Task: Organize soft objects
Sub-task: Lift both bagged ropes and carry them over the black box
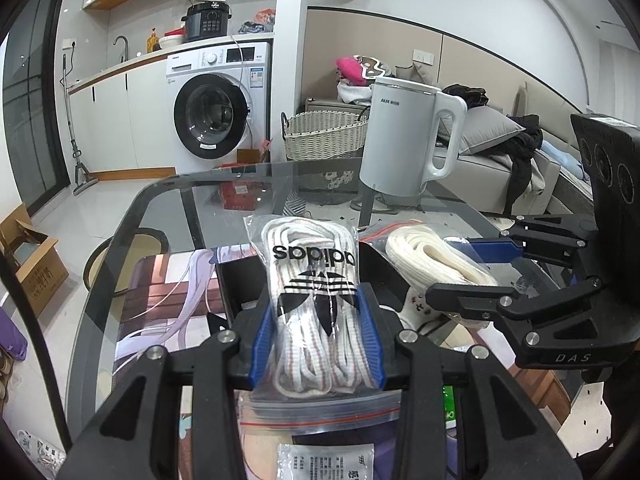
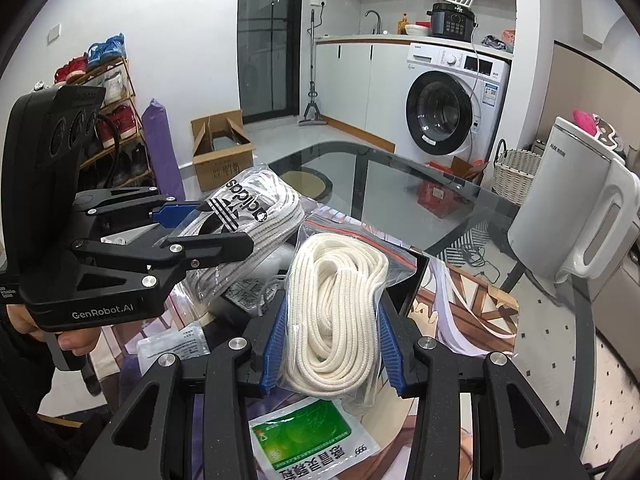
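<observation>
Okay, we've got left gripper (image 1: pixel 316 336) clamped on the adidas lace bag (image 1: pixel 314 300), right gripper (image 2: pixel 332 336) on the cream rope bag (image 2: pixel 340 300) (both probably airborne); keep squeeze steady, lower together.

My left gripper (image 1: pixel 318 332) has the Adidas lace bag (image 1: pixel 314 300) between its fingers, and just to its right my right gripper (image 2: pixel 332 332) has the cord bag (image 2: pixel 336 312), both above the glass table (image 1: pixel 160 208). I see the kettle (image 1: pixel 404 140) standing behind them on the table, and a green sachet (image 2: pixel 308 436) lying under my right gripper.

left gripper (image 1: pixel 318 332): tips down, blue pads squeeze a bag | right gripper (image 2: pixel 332 344): tips down, pads squeeze a bag | hand (image 2: pixel 60 336): holds left gripper's handle
</observation>
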A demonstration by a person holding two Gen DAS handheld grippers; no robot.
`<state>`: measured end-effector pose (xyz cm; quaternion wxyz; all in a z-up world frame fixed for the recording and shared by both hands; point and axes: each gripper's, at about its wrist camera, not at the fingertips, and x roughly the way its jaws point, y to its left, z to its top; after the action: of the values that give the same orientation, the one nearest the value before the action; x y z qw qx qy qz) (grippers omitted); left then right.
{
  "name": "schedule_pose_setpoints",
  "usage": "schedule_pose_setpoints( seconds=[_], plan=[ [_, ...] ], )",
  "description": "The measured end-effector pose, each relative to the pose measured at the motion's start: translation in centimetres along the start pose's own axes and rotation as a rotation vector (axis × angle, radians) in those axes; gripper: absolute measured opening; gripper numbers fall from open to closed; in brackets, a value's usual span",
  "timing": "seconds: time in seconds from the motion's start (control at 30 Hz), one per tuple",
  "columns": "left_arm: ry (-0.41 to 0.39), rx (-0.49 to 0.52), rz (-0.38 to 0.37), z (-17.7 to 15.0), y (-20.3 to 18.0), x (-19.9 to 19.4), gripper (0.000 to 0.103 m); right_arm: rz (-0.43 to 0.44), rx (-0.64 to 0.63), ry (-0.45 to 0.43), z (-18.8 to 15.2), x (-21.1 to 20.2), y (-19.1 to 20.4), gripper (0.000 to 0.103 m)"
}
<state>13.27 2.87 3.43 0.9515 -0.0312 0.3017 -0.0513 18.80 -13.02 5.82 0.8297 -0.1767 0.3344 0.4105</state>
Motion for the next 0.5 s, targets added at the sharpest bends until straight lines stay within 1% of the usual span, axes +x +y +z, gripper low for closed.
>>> schedule_pose_setpoints(
  seconds=[0.2, 0.5],
  plan=[
    [0.025, -0.002, 0.002, 0.4, 0.3, 1.5, 0.038, -0.007, -0.021, 0.037, 0.7, 1.4, -0.3, 0.042],
    [0.071, -0.002, 0.01, 0.6, 0.5, 3.2, 0.038, -0.015, -0.111, 0.114, 2.1, 3.9, 0.1, 0.042]
  ],
)
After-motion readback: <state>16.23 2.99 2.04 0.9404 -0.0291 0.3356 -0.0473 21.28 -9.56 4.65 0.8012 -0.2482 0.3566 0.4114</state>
